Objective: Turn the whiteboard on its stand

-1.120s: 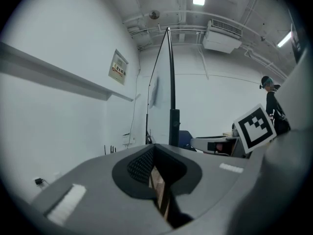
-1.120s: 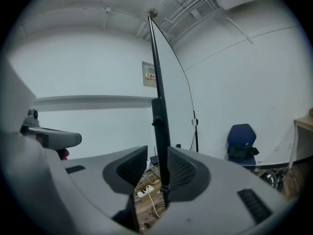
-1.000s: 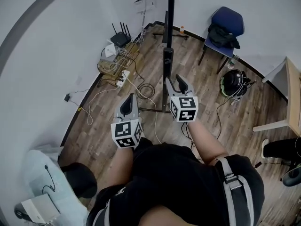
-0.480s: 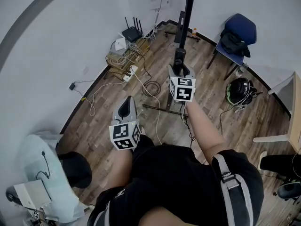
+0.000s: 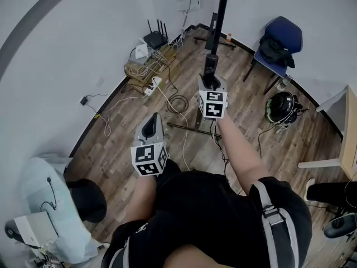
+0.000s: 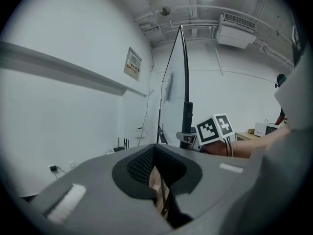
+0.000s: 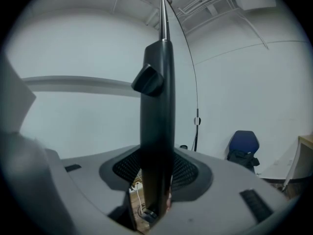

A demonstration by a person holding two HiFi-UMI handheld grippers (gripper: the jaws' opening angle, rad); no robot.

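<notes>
Right gripper (image 7: pixel 156 168): jaws, just closing, clamp the whiteboard's black stand post (image 7: pixel 157 102). Left gripper (image 6: pixel 156 155): jaws together, empty, held apart from it.

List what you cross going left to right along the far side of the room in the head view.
Black plug adapter → router → stand post → blue chair → table. The power strip, both grippers and the helmet are left out because each lines up with one of these.
</notes>
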